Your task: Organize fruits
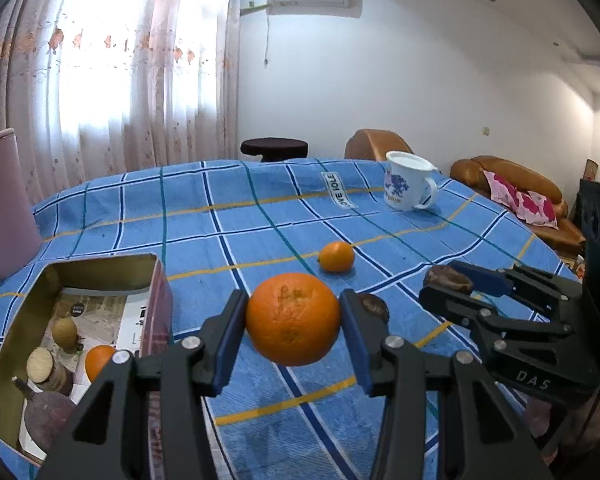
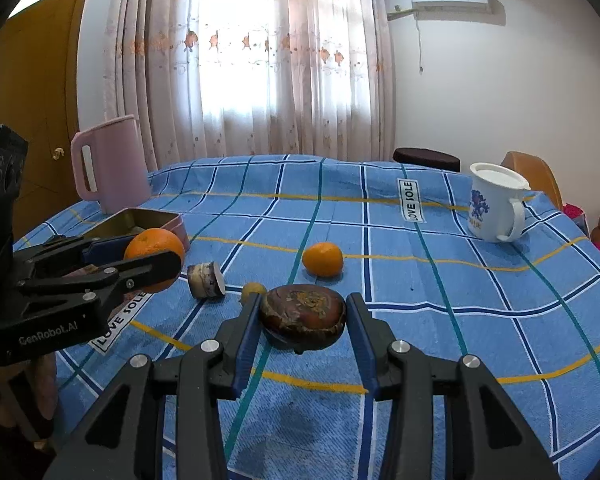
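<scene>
My left gripper [image 1: 293, 320] is shut on a large orange [image 1: 293, 318], held above the blue checked tablecloth [image 1: 228, 224]. In the right wrist view that gripper [image 2: 148, 258] shows at the left with the orange [image 2: 156, 242] in it. My right gripper [image 2: 302, 320] is shut on a flat dark brown fruit [image 2: 302, 316], also seen as the right gripper [image 1: 444, 280] with the brown fruit [image 1: 450, 278]. A small orange [image 1: 336, 256] [image 2: 323, 259] lies on the cloth beyond both. An open tin box [image 1: 80, 276] [image 2: 152, 218] at the left holds several fruits.
A cut brown piece [image 2: 206, 280] and a small yellow fruit [image 2: 254, 290] lie on the cloth between the grippers. A white mug [image 1: 408, 186] [image 2: 494, 208] stands at the far right, a pink jug [image 2: 112, 164] at the far left. A brown sofa [image 1: 512, 184] is past the table.
</scene>
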The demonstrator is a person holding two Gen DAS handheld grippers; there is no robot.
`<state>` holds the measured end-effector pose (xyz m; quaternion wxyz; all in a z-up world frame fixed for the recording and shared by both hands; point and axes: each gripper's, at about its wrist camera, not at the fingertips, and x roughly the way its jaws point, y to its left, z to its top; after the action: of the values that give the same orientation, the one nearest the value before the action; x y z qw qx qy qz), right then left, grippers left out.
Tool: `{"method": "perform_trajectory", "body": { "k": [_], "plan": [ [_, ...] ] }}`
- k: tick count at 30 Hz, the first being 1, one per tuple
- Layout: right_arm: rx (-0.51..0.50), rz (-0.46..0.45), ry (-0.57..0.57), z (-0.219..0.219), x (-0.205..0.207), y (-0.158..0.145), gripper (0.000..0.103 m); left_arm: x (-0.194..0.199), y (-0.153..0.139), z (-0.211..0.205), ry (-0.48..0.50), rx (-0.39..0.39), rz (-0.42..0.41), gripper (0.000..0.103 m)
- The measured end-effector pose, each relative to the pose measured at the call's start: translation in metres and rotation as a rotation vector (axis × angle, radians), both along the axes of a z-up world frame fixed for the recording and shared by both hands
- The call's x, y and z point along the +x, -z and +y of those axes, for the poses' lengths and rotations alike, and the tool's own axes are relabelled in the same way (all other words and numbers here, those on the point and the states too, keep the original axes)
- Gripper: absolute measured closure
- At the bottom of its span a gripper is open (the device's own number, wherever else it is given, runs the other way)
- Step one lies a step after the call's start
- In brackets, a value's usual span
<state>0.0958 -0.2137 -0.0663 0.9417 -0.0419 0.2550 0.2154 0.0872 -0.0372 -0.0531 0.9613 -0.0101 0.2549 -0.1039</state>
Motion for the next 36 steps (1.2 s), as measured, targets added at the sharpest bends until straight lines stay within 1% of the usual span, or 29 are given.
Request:
{"method": "perform_trajectory", "body": {
  "k": [8,16,36],
  "plan": [
    [0.017,-0.047,0.001,-0.002,-0.008,-0.003,0.059,-0.008,-0.004,0.002,-0.025,0.001,-0.048,0.054],
    [0.007,-0.103,-0.007,-0.001,-0.018,-0.006,0.059,-0.012,-0.006,0.001,-0.034,0.005,-0.077,0.054],
    [0.012,-0.179,-0.018,-0.003,-0.03,-0.009,0.059,-0.029,-0.011,0.003,-0.067,0.007,-0.168,0.054]
  ]
}}
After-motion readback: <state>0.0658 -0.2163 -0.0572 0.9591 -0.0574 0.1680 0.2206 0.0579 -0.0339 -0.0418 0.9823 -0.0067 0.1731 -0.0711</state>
